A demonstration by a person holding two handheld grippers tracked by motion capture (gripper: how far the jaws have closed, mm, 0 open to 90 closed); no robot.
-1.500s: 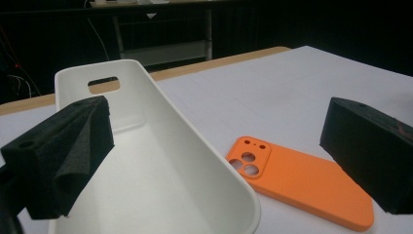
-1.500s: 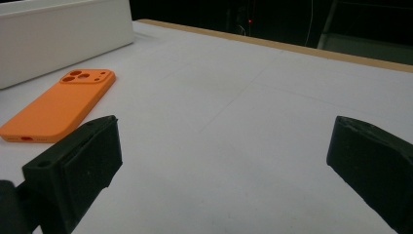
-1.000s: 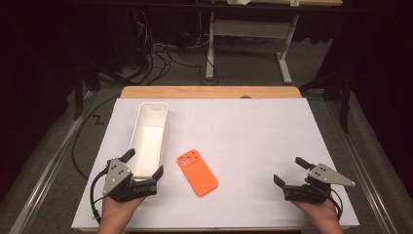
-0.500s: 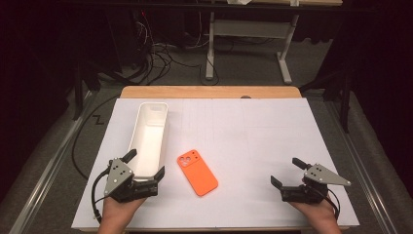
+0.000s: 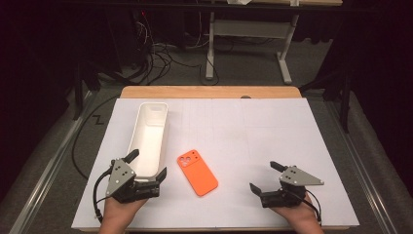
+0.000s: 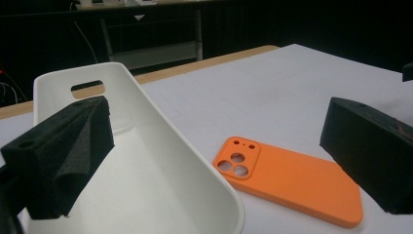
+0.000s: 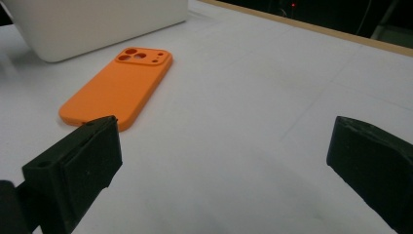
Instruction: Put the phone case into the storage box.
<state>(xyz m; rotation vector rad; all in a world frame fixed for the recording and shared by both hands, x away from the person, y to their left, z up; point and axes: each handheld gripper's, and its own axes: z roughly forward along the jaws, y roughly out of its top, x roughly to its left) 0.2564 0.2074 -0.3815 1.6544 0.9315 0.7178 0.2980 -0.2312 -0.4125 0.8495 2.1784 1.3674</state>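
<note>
while the orange case (image 5: 197, 172) lies flat on the white sheet (image 5: 253, 131) beside the tray (image 5: 149, 138), left gripper (image 5: 146, 165) jaws spread, apparently straddling the tray's near end, right gripper (image 5: 265, 176) jaws spread, empty, well right of the case

No readable text, label, brand, number or sign anywhere: none on the orange phone case (image 5: 197, 172), white tray (image 5: 149, 138) or surface (image 5: 253, 131).

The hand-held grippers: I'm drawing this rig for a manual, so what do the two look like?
Each hand-held gripper, left and right, has a black body with two blunt black jaws whose pads look like matte foam. A grey three-cornered plate with dark holes sits on top. A thin black cable trails from the left one; another loops by the right. No sleeves show.
</note>
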